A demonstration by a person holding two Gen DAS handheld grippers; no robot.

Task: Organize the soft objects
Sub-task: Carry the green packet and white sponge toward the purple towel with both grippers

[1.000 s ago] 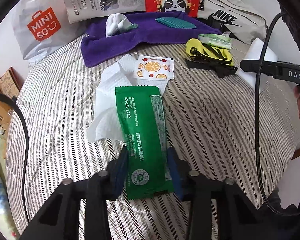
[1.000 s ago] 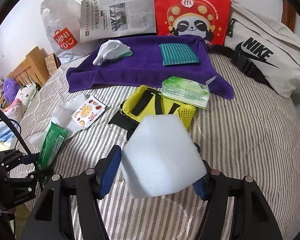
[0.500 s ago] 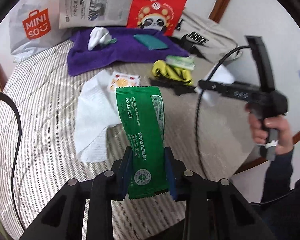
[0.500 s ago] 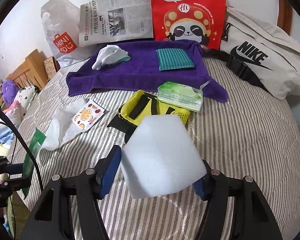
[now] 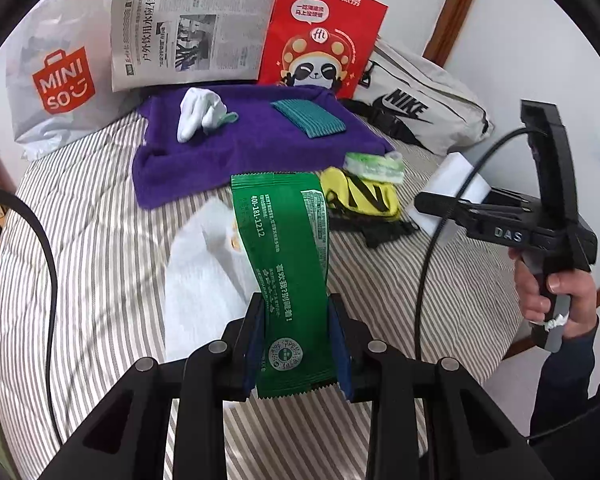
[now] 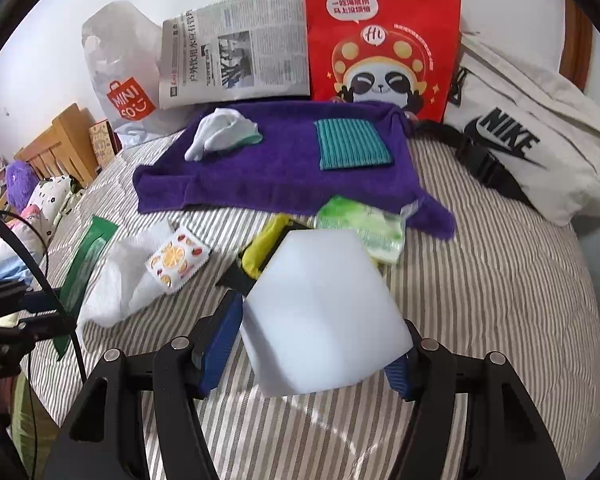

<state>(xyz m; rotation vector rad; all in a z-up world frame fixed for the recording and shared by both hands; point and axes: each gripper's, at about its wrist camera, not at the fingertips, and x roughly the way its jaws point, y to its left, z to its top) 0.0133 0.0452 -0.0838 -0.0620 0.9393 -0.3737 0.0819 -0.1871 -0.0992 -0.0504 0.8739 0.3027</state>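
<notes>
My left gripper [image 5: 296, 344] is shut on a green wet-wipe packet [image 5: 284, 264] and holds it above the striped bed. My right gripper [image 6: 312, 344] is shut on a white sponge block [image 6: 320, 312], also held above the bed. A purple towel [image 6: 276, 172] lies at the back with a white sock [image 6: 220, 136] and a teal cloth [image 6: 352, 150] on it. In front of it lie a green tissue pack [image 6: 364, 228], a yellow and black mesh item [image 5: 360, 196], a white tissue [image 6: 120, 280] and an orange-print sachet [image 6: 176, 260].
A Miniso bag [image 5: 56, 88], a newspaper [image 5: 188, 36], a red panda bag [image 5: 320, 40] and a white Nike bag [image 5: 416, 108] stand along the wall. The right gripper handle and hand [image 5: 548, 248] show at the right of the left wrist view. The bed edge curves round the front.
My left gripper closed on the green packet, lifted it off the bed and swung it toward the towel. My right gripper moved a little forward with the sponge.
</notes>
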